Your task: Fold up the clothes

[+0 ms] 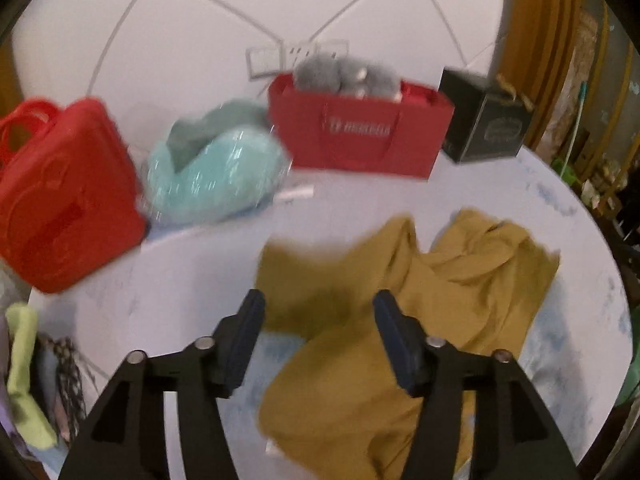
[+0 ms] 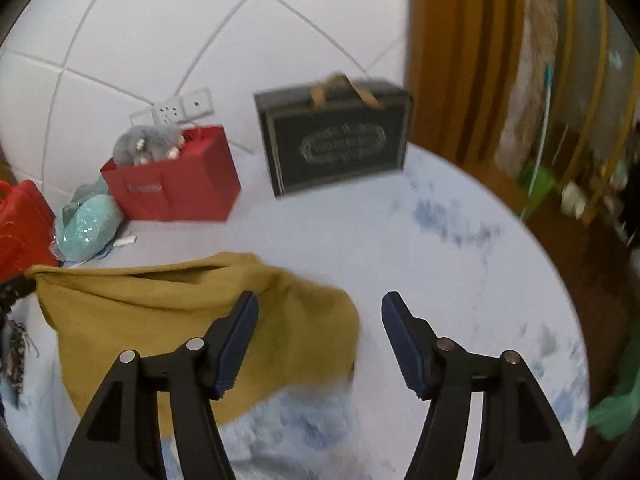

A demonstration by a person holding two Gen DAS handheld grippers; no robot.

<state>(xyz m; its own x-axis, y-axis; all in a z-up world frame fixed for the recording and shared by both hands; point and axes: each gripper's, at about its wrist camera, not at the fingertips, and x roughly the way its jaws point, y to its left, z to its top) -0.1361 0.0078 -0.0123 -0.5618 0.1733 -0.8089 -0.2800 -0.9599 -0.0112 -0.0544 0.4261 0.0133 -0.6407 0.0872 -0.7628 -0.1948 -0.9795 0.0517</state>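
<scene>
Mustard garment [image 1: 400,320] is lying rumpled on the pale round table [image 2: 440,240] as left gripper [image 1: 318,312] and right gripper [image 2: 318,312] are hovering above it, jaws wide and empty; apparently mid-fold, next needing pinches on the cloth's edges.

Left gripper [image 1: 318,306]: jaws spread wide, nothing between the blue pads [image 1: 394,338], fingers pointing forward and angled downward. Right gripper [image 2: 320,308]: jaws likewise wide apart and empty, same forward, downward attitude. No hand or sleeve visible in either view.
</scene>
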